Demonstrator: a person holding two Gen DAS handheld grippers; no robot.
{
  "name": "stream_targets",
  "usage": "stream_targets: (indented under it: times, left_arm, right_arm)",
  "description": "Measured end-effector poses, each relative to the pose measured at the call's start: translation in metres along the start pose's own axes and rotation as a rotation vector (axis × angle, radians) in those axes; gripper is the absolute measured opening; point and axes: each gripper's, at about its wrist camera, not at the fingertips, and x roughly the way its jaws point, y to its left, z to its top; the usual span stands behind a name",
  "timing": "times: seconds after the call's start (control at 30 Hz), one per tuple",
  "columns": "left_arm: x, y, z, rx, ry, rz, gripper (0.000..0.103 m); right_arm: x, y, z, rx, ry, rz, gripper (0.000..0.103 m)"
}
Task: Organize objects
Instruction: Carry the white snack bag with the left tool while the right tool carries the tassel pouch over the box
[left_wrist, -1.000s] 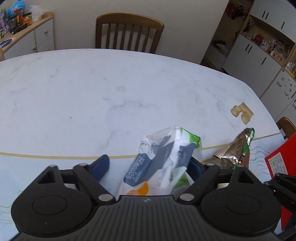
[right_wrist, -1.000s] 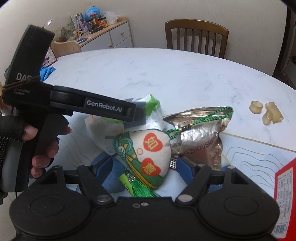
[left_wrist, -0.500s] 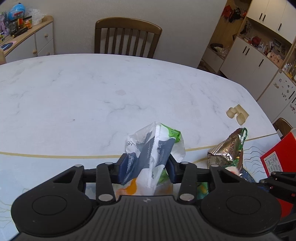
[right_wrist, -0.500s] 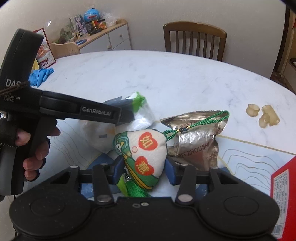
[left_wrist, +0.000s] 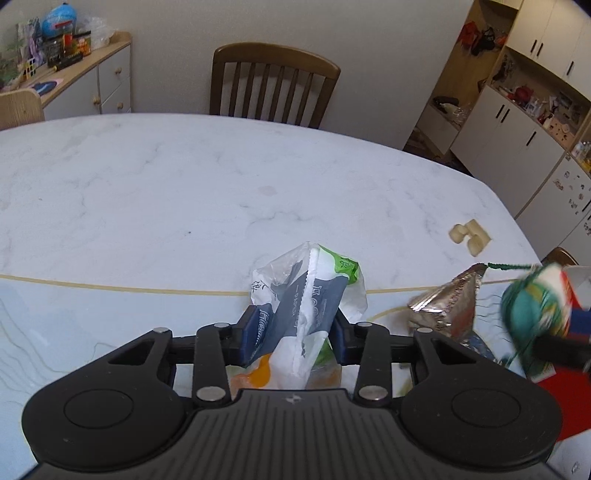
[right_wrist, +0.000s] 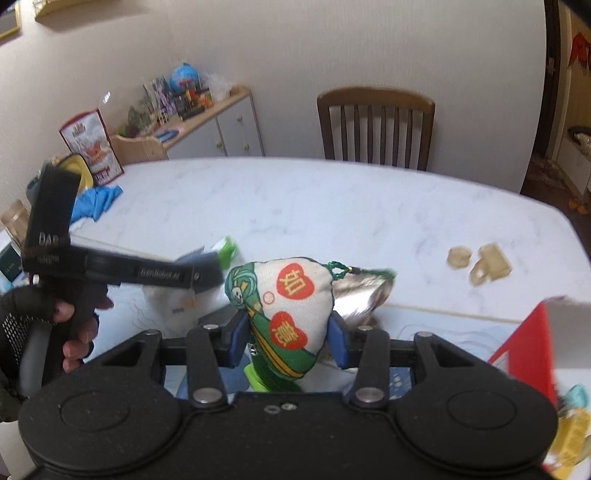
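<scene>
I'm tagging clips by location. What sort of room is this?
Most likely a home dining room: a marble-look table with a wooden chair, a cluttered sideboard, and white cabinets.

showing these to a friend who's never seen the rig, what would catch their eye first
Probably the embroidered pouch with its red hearts, clamped in the right gripper low in the right wrist view. Next, the crinkled white and blue plastic bag pinched in the left gripper, above the marble table. A shiny foil packet lies to the right of the bag.
</scene>
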Motion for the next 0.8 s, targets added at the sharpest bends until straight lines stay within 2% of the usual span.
stream_targets:
  times: [0.27, 0.47, 0.8]
  left_arm:
    - [-0.042, -0.023, -0.005, 0.051, -0.015, -0.023, 0.039]
    - [-0.073, -0.05, -0.003, 0.094, -0.03, -0.047, 0.039]
    - [-0.104, -0.129, -0.005, 0.198, -0.051, -0.12, 0.039]
  right_arm:
    - [-0.054, -0.022, 0.015, 0.034, -0.065, -0.003, 0.043]
    - [-0.088, -0.04, 0.013, 0.056, -0.061, -0.024, 0.043]
    - [-0.15, -0.084, -0.001, 0.086, -0.088, -0.057, 0.043]
